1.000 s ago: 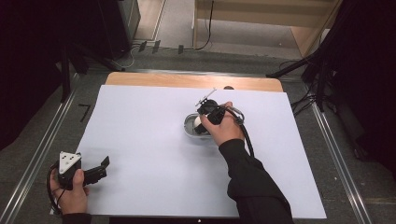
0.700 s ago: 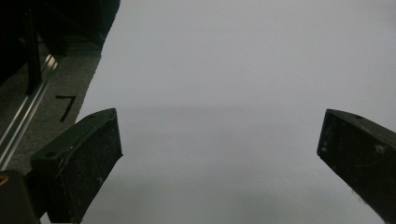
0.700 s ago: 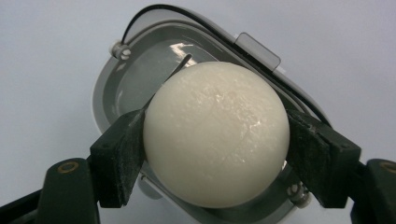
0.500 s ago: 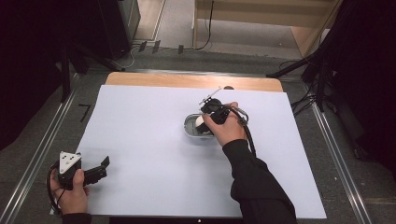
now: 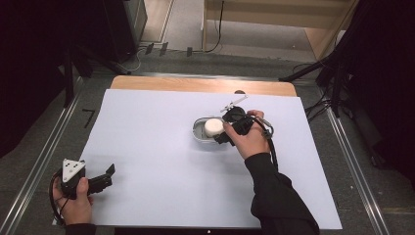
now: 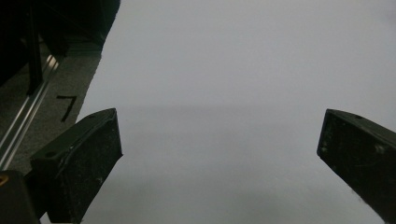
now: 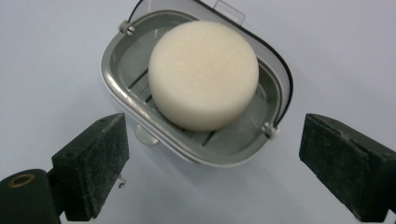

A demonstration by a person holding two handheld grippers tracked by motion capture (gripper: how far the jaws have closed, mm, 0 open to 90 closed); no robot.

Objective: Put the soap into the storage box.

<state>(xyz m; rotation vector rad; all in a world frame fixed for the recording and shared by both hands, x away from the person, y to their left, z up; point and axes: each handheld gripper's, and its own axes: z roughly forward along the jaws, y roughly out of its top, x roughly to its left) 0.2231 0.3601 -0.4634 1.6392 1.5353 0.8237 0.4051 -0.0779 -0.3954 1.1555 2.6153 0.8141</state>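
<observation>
The right gripper, just opened and empty, is held before the round, cream-white soap bar, judged slippery and best pinched across its sides.

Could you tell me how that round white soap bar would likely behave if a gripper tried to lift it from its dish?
The soap bar looks stiff and smooth, so probably slippery. Lying flat in the dish, it shouldn't roll, though its curved sides might slide out of the pads.
</observation>
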